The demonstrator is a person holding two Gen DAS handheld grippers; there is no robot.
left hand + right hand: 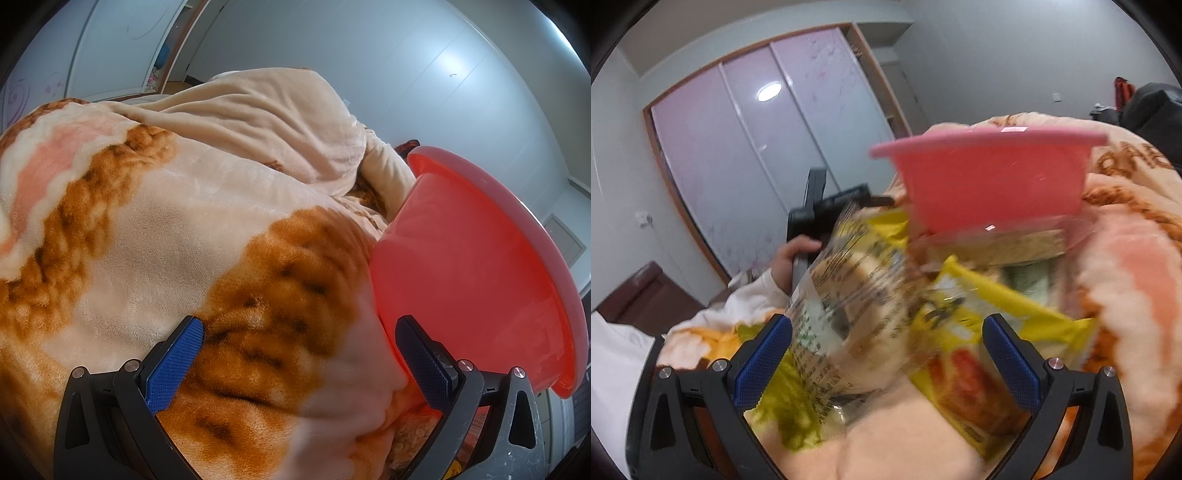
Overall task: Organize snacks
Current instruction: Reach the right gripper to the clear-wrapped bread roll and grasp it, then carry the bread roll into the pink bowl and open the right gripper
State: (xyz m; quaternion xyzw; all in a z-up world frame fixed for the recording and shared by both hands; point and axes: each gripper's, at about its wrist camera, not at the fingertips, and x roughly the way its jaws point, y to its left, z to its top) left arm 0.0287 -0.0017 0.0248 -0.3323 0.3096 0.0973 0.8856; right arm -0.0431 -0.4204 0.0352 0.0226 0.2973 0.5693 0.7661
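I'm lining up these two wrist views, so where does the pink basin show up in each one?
Left wrist: pink basin fills the right side, beside the right fingertip.
Right wrist: upper centre-right, upright behind the snack packets.
Shared landmark: the cream and orange blanket under the basin in both views.

Home bedroom. A plush fleece blanket point(207, 229) with orange-brown print is lying bunched over a bed, filling most of the left wrist view. A built-in wardrobe point(768, 147) with glossy sliding doors in a wood frame is standing against the wall, a ceiling light reflecting in one door. Plain pale walls point(424, 74) are running behind. A dark wooden piece of furniture point(642, 291) is showing at the edge beside the bed.
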